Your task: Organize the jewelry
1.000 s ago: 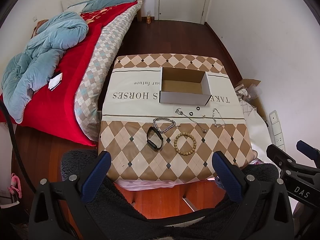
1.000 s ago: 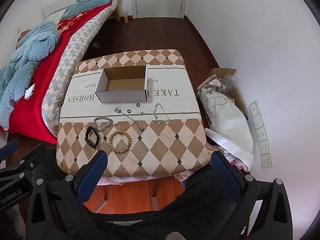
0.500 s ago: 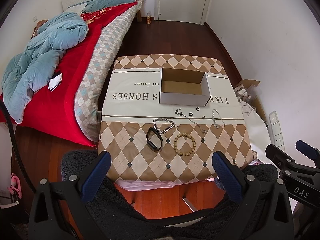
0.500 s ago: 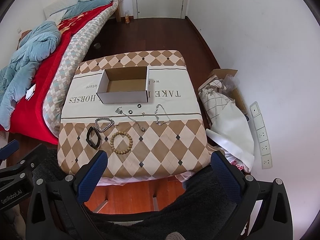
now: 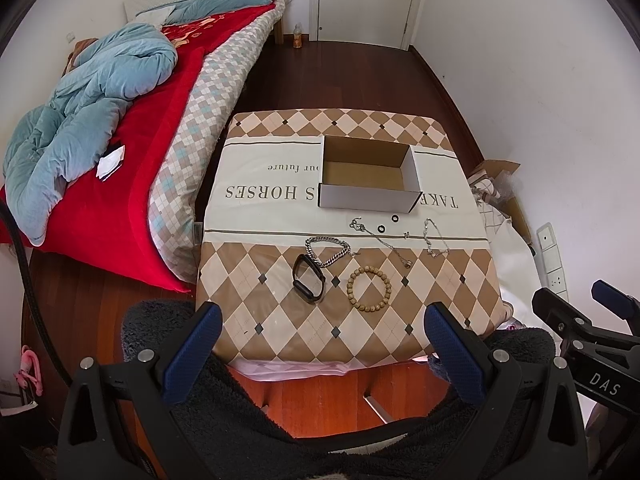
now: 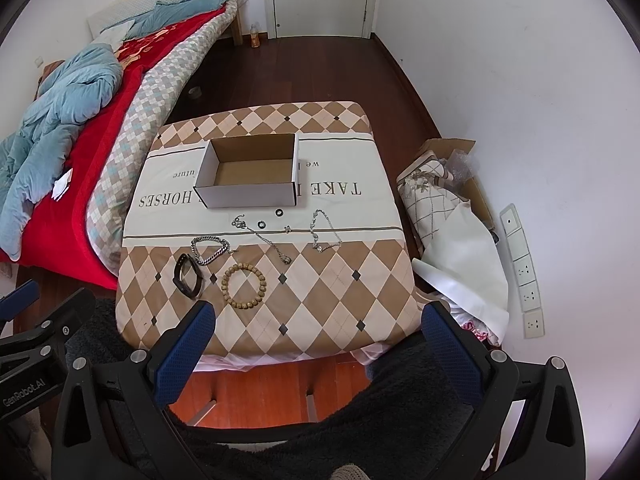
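An open empty cardboard box (image 5: 370,196) (image 6: 248,194) stands on the cloth-covered table (image 5: 280,332) (image 6: 340,320). In front of it lie a wooden bead bracelet (image 5: 369,289) (image 6: 243,285), a black band (image 5: 308,283) (image 6: 187,276), a silver chain bracelet (image 5: 326,251) (image 6: 210,250), thin necklaces (image 5: 434,238) (image 6: 324,232) and small rings (image 5: 382,229) (image 6: 261,224). My left gripper (image 5: 322,354) and right gripper (image 6: 316,350) are both open and empty, held above the table's near edge, short of the jewelry.
A bed (image 5: 132,128) with red cover and blue quilt flanks the table's left. Bags and a carton (image 6: 452,216) lie on the floor to the right by the white wall. A dark fleece lap (image 5: 304,420) fills the foreground.
The right wrist view has shifted slightly; the table sits a little further right and nearer. The left gripper is nearly still. Nothing was grasped.
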`<state>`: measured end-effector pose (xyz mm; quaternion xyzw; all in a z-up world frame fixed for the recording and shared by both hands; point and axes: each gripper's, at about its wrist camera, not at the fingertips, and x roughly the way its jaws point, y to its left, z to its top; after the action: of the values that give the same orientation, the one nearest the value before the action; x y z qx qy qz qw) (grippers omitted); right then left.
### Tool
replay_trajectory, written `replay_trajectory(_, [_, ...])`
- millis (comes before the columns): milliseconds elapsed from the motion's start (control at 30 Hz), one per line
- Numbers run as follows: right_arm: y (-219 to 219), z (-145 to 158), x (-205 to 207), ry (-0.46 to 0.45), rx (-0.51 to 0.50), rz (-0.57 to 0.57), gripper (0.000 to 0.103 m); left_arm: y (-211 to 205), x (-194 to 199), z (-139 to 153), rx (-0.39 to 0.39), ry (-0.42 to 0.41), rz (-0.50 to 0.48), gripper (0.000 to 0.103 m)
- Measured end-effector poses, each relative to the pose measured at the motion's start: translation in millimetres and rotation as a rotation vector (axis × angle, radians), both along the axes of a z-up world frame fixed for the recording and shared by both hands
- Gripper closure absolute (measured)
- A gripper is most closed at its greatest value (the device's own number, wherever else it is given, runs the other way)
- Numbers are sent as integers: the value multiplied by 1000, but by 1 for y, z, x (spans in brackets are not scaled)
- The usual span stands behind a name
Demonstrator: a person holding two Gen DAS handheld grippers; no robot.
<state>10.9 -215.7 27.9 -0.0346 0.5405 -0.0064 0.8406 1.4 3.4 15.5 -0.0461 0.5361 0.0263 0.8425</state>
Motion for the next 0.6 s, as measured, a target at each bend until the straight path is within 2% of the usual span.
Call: replay_trajectory(600, [0, 1, -1, -3, 3, -1, 0, 0, 1, 3, 3, -4, 1, 0])
